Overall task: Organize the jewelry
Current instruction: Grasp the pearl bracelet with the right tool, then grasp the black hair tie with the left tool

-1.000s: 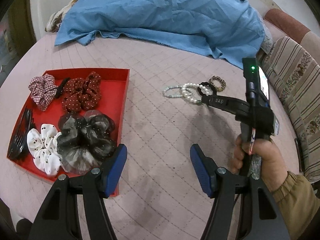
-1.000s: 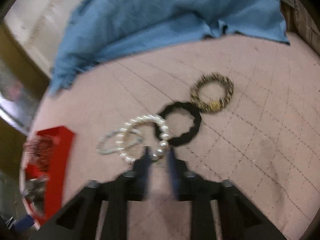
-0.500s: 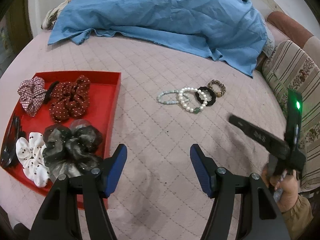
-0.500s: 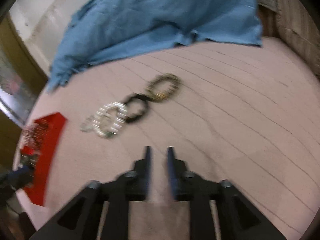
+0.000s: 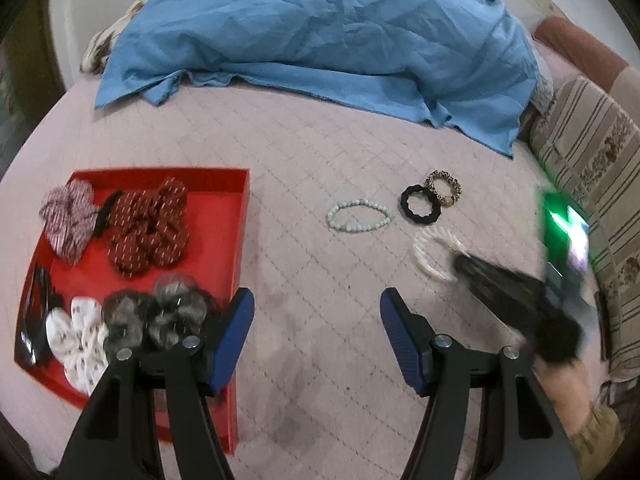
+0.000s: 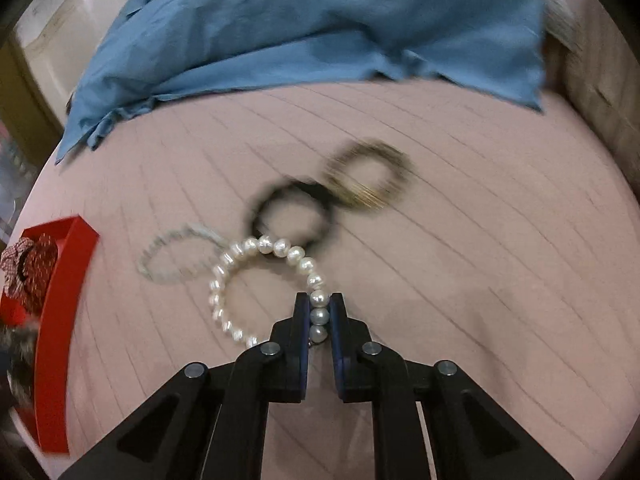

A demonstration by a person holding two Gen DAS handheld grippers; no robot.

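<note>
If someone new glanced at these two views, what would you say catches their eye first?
Most likely the pearl bracelet, pinched between the fingers of the right gripper just above the pink quilted bedspread. Next comes the red tray at the left, crowded with fabric scrunchies. Behind everything, a rumpled blue cloth sprawls across the far side of the bed.

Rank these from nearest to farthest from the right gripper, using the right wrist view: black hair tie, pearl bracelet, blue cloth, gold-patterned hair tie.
1. pearl bracelet, clamped in the right gripper.
2. black hair tie, just beyond the pearls.
3. gold-patterned hair tie, farther right.
4. blue cloth, at the back.
</note>
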